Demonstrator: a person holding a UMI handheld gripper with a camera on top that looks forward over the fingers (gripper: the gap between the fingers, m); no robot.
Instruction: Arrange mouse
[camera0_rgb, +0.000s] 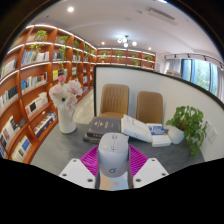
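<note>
Above the near edge of the tabletop (62, 150), the gripper (113, 172) pinches a grey-white mouse (113, 156) between its pink pads (92, 159), seemingly lifted clear. Beyond lie stacked books (101, 127), a white box (138, 127), a flower vase (67, 118) and a potted plant (189, 126) toward the far right corner.

The light grey computer mouse (113, 152) looks like smooth matt plastic, as does the dark grey worktop (60, 148). At upper left, the warm brown bookshelves (30, 80) appear wooden; the white vase (67, 120) looks glossy.
</note>
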